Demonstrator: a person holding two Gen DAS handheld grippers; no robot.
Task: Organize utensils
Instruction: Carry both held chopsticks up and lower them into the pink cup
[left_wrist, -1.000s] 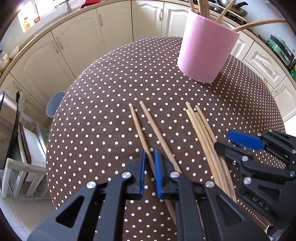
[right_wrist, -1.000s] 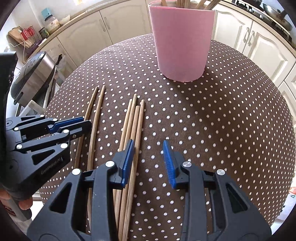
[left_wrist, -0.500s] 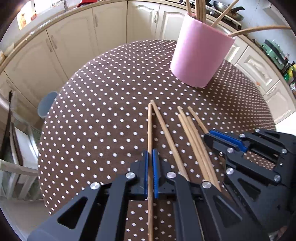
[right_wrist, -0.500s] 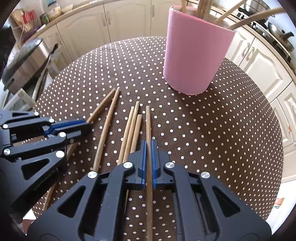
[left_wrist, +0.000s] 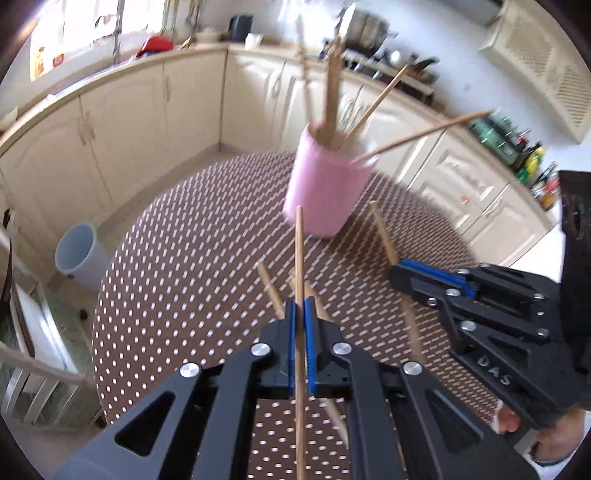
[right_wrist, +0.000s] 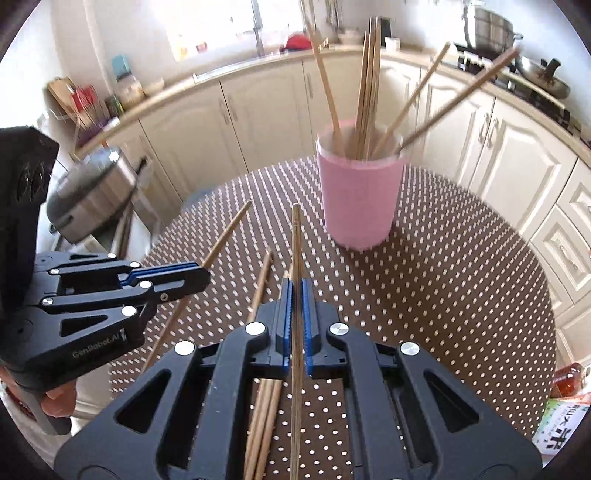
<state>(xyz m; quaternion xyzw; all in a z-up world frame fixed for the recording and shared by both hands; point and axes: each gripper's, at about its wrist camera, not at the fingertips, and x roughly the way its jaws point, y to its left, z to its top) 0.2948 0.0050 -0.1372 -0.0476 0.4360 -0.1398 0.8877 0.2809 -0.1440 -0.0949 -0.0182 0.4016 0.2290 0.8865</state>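
A pink cup (left_wrist: 325, 188) (right_wrist: 360, 199) with several wooden chopsticks standing in it sits at the far side of the round polka-dot table (left_wrist: 177, 266) (right_wrist: 461, 280). My left gripper (left_wrist: 299, 317) is shut on one chopstick (left_wrist: 299, 254), held above the table with its tip toward the cup. My right gripper (right_wrist: 295, 295) is shut on another chopstick (right_wrist: 295, 243), also lifted off the cloth. Each gripper shows in the other's view, the right gripper (left_wrist: 410, 273) and the left gripper (right_wrist: 195, 277), both gripping their sticks. Loose chopsticks (right_wrist: 260, 291) (left_wrist: 271, 288) lie on the table below.
Cream kitchen cabinets (left_wrist: 155, 110) curve around behind the table. A grey bin (left_wrist: 79, 254) stands on the floor at left. A steel cooker (right_wrist: 92, 192) sits left in the right wrist view. A bottle (right_wrist: 569, 380) and a packet lie at lower right. A hand (left_wrist: 546, 432) holds the right gripper.
Both grippers closed on a chopstick each and then rose, lifting the sticks off the table. The views tilted up, so the cup now sits farther ahead and the counters show.
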